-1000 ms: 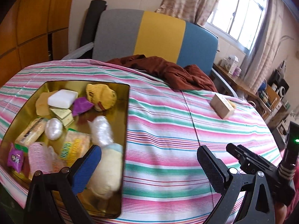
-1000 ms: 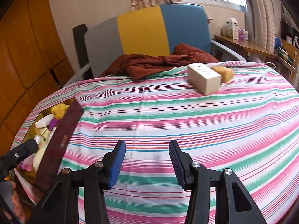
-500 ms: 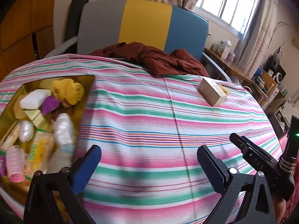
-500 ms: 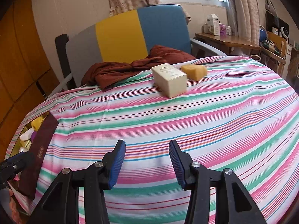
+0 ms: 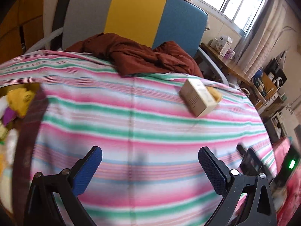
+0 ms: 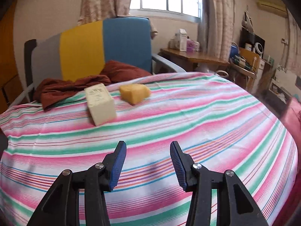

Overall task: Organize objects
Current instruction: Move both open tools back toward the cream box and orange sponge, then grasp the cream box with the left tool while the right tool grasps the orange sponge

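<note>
On the striped counter [image 6: 188, 116] we list a cream box [image 6: 100, 104] beside a yellow block [image 6: 134, 93] — left gripper [image 5: 150, 167] and right gripper [image 6: 148, 162] both gape, empty.

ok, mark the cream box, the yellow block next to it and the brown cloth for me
cream box [image 6: 100, 103], right wrist view, on its front face.
yellow block [image 6: 134, 93], right wrist view, on the middle of its near side.
brown cloth [image 5: 143, 56], left wrist view, on the bunched folds at the far table edge.
</note>
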`<action>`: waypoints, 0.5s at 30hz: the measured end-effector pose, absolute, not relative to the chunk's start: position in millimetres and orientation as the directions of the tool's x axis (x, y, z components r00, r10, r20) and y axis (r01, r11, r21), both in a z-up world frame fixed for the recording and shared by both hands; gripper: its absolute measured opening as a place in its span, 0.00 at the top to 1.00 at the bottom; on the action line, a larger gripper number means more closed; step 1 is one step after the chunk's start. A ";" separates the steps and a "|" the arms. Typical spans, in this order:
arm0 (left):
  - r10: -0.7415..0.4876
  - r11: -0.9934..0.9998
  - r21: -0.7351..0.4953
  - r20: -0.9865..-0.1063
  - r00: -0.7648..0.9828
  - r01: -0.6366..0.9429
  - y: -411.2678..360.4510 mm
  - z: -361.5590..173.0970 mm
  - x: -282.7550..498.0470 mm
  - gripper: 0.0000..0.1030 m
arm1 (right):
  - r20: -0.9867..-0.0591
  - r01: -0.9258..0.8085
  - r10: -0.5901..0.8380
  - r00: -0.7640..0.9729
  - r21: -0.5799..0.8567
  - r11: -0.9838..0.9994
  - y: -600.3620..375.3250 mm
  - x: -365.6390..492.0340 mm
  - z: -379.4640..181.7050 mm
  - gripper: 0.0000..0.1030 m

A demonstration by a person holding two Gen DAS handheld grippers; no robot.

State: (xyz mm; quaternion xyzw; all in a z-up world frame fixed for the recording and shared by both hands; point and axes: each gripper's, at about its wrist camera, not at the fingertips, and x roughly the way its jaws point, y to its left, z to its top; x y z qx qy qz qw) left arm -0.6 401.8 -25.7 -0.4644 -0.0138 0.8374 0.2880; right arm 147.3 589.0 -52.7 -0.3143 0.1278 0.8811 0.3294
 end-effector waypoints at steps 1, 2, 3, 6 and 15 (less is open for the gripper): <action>0.497 -0.833 -0.298 -0.772 -0.396 -0.466 413.1 -25.8 -4.6 0.00 | -0.646 -0.667 0.487 -0.588 0.045 -0.744 593.4 149.9 -55.6 0.53; 0.499 -0.834 -0.304 -0.773 -0.392 -0.461 424.2 -26.5 -8.3 0.00 | -0.645 -0.675 0.485 -0.591 0.066 -0.735 597.1 153.4 -56.6 0.53; 0.497 -0.835 -0.310 -0.779 -0.383 -0.454 437.4 -28.0 -12.6 0.00 | -0.642 -0.683 0.485 -0.593 0.082 -0.726 599.7 156.5 -56.9 0.53; 0.492 -0.838 -0.324 -0.798 -0.348 -0.440 474.1 -35.0 -22.6 0.00 | -0.632 -0.703 0.493 -0.597 0.116 -0.702 603.2 164.1 -58.5 0.53; 0.428 -0.851 -0.258 -0.845 -0.320 -0.457 581.9 -52.1 -43.4 0.00 | -0.590 -0.756 0.554 -0.588 0.156 -0.636 608.2 181.2 -59.8 0.53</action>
